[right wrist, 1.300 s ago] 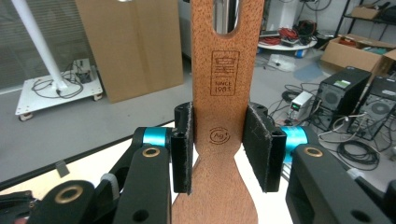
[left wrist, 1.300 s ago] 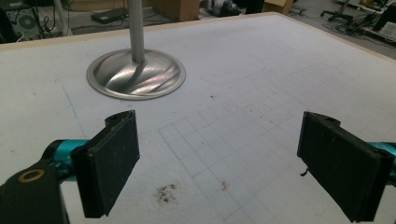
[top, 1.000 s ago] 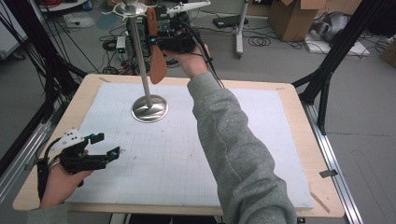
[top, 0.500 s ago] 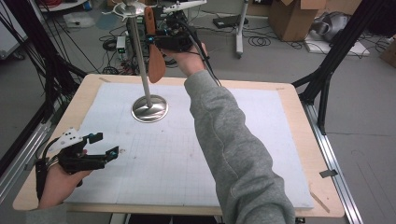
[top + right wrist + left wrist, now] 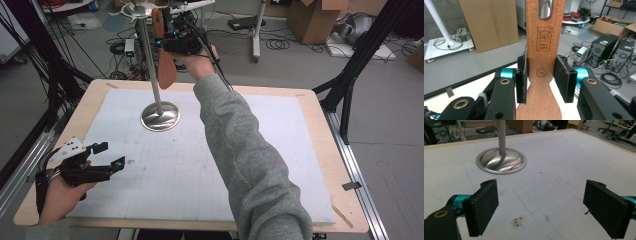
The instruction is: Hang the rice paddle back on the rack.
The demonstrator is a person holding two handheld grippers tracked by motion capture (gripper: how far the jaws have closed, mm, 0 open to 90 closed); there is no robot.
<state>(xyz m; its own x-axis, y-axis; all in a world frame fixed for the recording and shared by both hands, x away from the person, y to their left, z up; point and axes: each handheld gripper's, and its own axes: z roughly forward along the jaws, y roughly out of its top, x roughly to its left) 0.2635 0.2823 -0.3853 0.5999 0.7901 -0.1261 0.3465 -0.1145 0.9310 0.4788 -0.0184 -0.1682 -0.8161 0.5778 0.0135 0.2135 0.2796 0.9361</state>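
A steel stand with a round base (image 5: 160,116) (image 5: 501,161) and a tall pole (image 5: 149,65) rises from the far left of the white mat. My right gripper (image 5: 167,42) (image 5: 544,80) is held high beside the pole's top, shut on the handle of a brown wooden spatula (image 5: 166,67) (image 5: 544,50) that hangs blade-down. Shiny metal shows through the slot in the spatula's handle in the right gripper view. My left gripper (image 5: 111,154) (image 5: 541,207) rests low near the table's front left corner, open, with nothing between its pads.
A white gridded mat (image 5: 280,150) covers the wooden table (image 5: 90,100). Black frame posts stand at the left (image 5: 45,60) and right (image 5: 350,85) edges. Cables, cardboard boxes (image 5: 310,20) and equipment lie on the floor beyond the far edge.
My right gripper has shifted the spatula slightly left, closer to the pole's top. The left gripper has stayed where it was.
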